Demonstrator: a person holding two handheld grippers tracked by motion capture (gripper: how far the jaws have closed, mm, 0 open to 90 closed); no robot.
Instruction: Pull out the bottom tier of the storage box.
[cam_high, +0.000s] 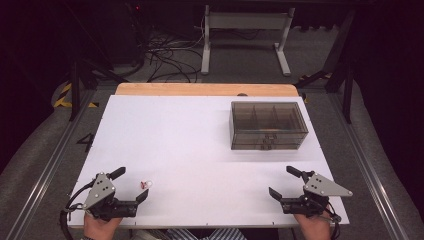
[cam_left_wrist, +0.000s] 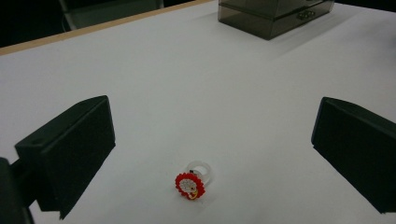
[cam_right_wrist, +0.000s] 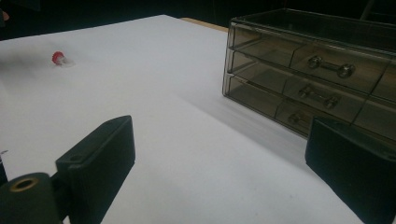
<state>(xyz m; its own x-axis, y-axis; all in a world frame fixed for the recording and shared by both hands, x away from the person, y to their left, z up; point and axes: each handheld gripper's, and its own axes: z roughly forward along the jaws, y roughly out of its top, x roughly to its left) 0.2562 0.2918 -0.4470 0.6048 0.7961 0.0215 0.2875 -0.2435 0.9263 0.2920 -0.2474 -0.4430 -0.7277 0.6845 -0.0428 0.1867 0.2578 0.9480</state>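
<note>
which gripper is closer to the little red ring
The left gripper: the red ring lies just off its open fingers; the right gripper sits across the table.

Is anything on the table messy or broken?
Nothing looks broken or spilled. A little toy ring with a red flower top lies alone on the white table, near the left gripper. The smoky drawer box sits straight, its drawers shut.
</note>
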